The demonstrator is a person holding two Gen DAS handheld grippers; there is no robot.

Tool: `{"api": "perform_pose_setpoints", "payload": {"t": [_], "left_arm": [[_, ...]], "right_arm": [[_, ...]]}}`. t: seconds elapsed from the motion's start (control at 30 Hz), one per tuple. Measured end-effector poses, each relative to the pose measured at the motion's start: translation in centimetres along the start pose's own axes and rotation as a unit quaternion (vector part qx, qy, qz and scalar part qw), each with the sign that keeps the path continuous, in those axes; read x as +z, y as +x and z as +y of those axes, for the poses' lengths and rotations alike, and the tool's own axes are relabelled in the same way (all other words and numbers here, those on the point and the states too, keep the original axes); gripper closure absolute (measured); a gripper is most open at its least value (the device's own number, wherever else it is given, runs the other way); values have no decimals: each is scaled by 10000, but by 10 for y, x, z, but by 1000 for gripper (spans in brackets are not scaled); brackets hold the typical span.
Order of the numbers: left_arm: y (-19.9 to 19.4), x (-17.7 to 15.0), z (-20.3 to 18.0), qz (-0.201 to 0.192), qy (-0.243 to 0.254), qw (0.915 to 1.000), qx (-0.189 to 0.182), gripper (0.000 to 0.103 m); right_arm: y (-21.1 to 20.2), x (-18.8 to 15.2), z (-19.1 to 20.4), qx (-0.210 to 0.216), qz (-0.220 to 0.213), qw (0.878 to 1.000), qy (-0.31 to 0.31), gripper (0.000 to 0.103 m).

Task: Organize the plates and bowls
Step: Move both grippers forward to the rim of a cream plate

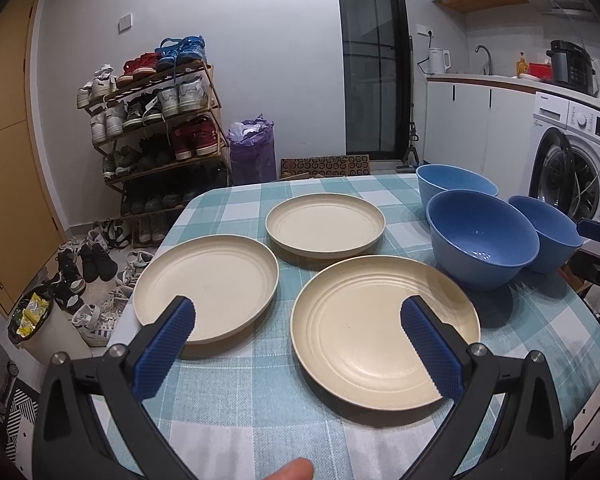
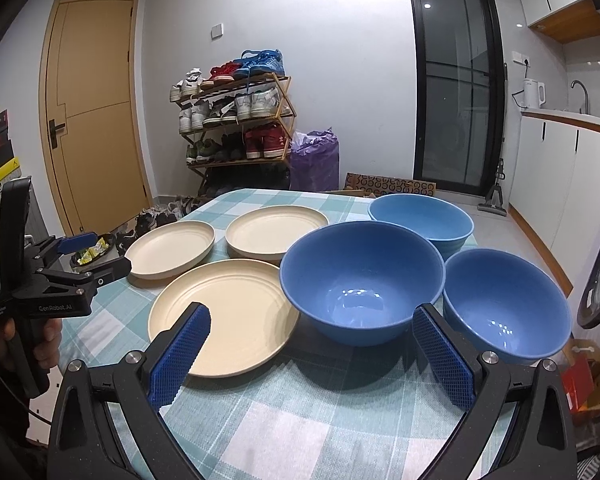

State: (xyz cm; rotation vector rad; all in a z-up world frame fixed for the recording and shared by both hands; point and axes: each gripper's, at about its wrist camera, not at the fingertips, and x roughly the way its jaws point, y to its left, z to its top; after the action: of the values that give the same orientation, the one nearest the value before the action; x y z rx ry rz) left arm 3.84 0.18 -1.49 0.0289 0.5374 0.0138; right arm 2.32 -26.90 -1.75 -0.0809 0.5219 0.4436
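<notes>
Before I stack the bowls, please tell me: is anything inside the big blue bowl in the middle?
The big blue bowl looks empty; only light reflections show on its bottom. Its near inner wall is hidden behind its rim.

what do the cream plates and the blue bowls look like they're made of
Round cream plates: matte, faintly speckled, with moulded concentric ridges and thick rims; probably wheat-straw or similar plastic, not ceramic.
Deep blue bowls: smooth and semi-glossy, with small light glints inside; likely the same plastic, though glazed ceramic can't be excluded.
</notes>
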Motion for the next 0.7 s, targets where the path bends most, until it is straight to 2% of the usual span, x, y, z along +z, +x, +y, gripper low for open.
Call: {"api": "perform_pose_setpoints", "payload": {"t": [0.3,0.7], "left_arm": [[12,8,2,56,-17,10000,79,0],[34,21,8,360,-133,9992,73,0]], "right_arm": [[15,15,-6,39,66,10000,59,0],[35,39,-5,132,200,9997,-66,0]]}}
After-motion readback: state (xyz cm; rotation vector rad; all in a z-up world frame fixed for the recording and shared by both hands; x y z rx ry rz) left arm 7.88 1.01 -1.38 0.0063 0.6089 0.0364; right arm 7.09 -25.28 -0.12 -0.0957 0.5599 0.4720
